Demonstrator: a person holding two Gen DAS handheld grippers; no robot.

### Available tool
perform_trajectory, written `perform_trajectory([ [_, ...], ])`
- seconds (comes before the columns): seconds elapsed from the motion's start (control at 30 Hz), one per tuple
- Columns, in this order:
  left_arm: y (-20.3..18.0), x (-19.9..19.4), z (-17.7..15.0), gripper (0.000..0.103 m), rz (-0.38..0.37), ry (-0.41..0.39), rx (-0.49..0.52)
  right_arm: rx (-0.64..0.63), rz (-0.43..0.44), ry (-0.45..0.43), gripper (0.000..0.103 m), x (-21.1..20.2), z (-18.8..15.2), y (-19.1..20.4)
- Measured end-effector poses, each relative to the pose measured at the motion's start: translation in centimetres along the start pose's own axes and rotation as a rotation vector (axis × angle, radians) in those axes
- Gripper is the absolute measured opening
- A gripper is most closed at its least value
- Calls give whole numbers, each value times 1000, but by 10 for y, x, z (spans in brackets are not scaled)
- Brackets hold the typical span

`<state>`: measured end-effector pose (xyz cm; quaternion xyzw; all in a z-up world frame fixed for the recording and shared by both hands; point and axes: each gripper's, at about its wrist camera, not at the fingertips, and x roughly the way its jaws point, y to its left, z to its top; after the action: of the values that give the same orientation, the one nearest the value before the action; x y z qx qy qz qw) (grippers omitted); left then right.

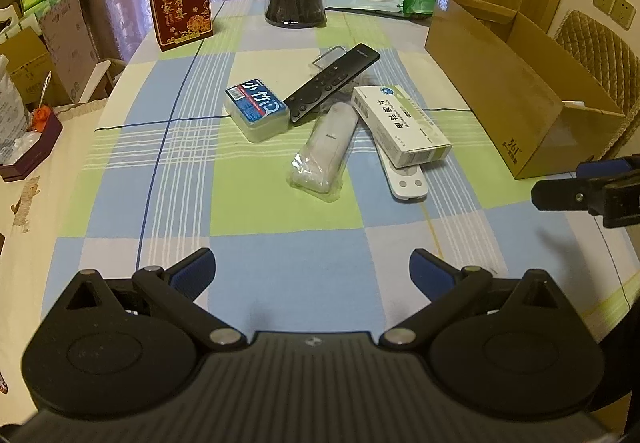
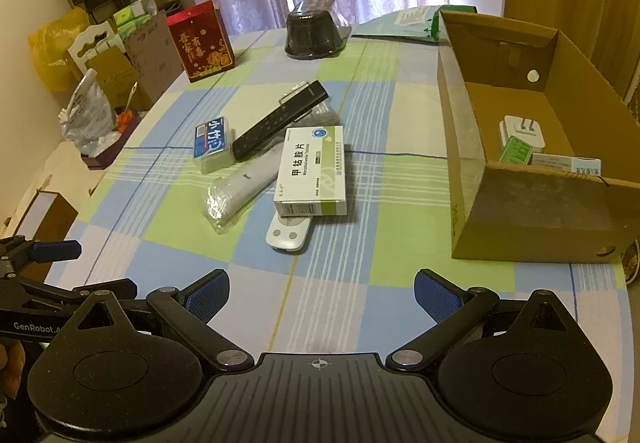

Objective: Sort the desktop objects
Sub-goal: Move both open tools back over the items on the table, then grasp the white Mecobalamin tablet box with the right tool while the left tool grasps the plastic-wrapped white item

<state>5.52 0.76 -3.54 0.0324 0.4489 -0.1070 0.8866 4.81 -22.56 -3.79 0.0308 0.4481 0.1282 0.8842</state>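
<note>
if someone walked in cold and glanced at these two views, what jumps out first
Probably the jumble mid-table: a white-and-green medicine box lying across a white remote, beside a bagged white remote, a black remote and a blue-labelled case. Next, the open cardboard box to the right, already holding a white plug. Both grippers, left and right, hang open and empty.

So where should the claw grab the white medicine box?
Probably across the two long sides of the medicine box, coming from above. It lies flat on top of the white remote, so its narrow width fits an open claw, and the right claw is open and nearer.
</note>
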Motion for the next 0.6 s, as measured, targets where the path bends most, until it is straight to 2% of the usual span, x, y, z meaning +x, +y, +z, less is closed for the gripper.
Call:
perform_trajectory([
  [0.23,3,13,10,101,0,-5,37,-8,0,3,101,16,13,4],
  [0.6,3,57,32,95,-3,-33,175,-15,-7,10,101,57,39,3],
])
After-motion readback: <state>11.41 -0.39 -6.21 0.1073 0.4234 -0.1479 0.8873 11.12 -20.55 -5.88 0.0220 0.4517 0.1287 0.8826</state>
